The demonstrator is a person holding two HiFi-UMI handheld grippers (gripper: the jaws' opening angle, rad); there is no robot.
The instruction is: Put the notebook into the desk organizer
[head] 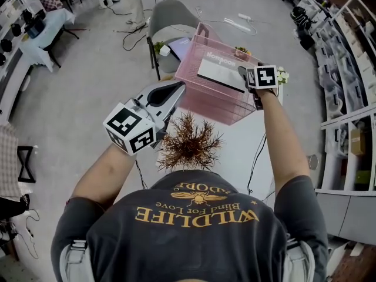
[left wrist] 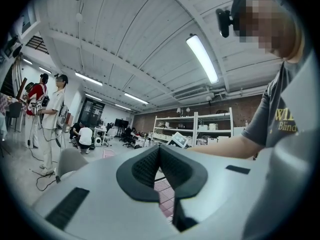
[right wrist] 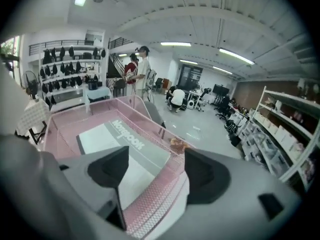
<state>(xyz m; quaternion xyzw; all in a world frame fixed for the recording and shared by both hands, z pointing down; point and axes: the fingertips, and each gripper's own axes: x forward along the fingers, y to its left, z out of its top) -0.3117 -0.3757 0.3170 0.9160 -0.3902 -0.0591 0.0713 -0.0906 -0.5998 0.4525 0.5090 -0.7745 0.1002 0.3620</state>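
lying in pink organizer (head: 218,109), notebook (head: 222,74), chair (head: 171,15) behind

The desk organizer (head: 205,101) around the right tongs (right wrist: 156,171) is pink wire mesh. The notebook (right wrist: 107,134) ahead of those tongs is part white, part grey, with white lettering on the grey band. Both the right and the left tongs (left wrist: 160,151) are pale grey with black ribbed pads. The marker cube (head: 130,128) behind the left tongs bears black squares on white. The worktop (head: 235,148) below is white and the floor (head: 94,69) is grey.
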